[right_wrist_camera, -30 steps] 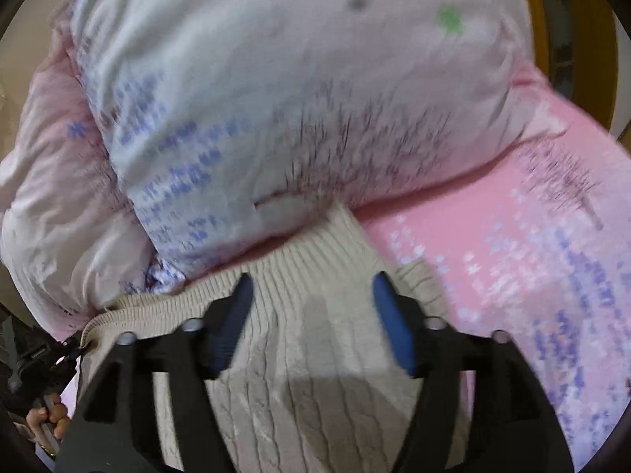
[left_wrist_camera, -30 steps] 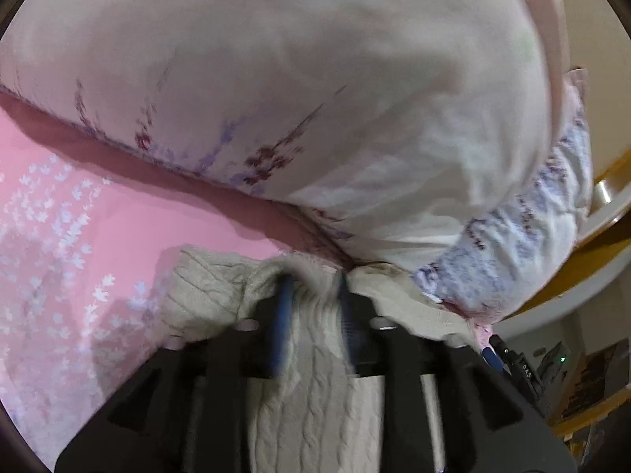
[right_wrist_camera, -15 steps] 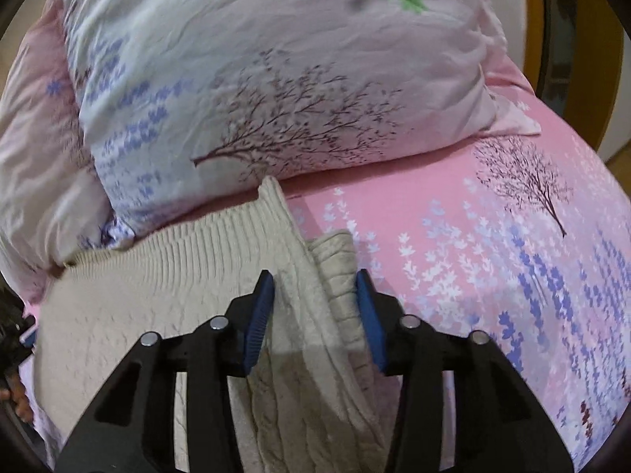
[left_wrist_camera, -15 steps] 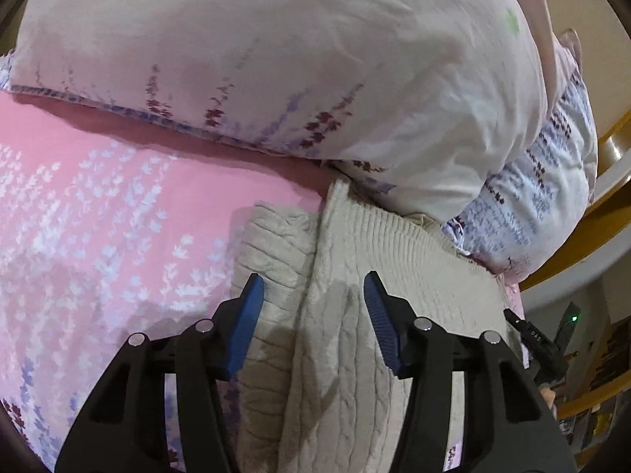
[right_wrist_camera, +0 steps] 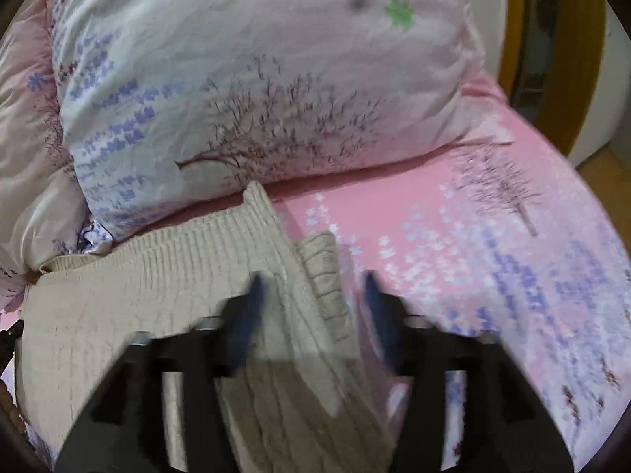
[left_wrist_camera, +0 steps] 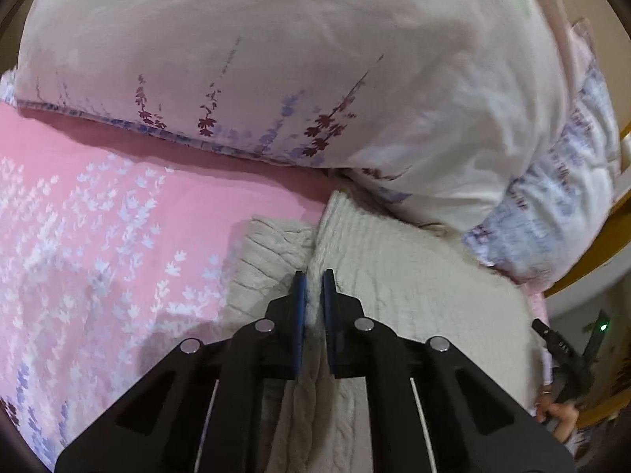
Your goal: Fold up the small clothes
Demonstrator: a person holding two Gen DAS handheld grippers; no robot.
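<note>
A cream cable-knit sweater [left_wrist_camera: 414,287] lies on the pink floral bedsheet [left_wrist_camera: 98,228], its ribbed hem against the pillows. A sleeve [left_wrist_camera: 268,256] sticks out at its left side. My left gripper [left_wrist_camera: 311,280] is shut on the sweater's folded edge beside that sleeve. In the right wrist view the sweater [right_wrist_camera: 138,299] lies at the lower left with the sleeve [right_wrist_camera: 323,272] beside it. My right gripper [right_wrist_camera: 313,287] is open, blurred by motion, with its jaws straddling the sleeve and the sweater's edge.
Large floral pillows [left_wrist_camera: 295,79] are stacked right behind the sweater and also fill the top of the right wrist view [right_wrist_camera: 256,86]. A wooden bed frame [left_wrist_camera: 615,213] runs along the right. The pink sheet [right_wrist_camera: 493,256] stretches to the right of the sweater.
My left gripper has closed from open onto the sweater's edge. My right gripper has opened wider and is moving over the sleeve.
</note>
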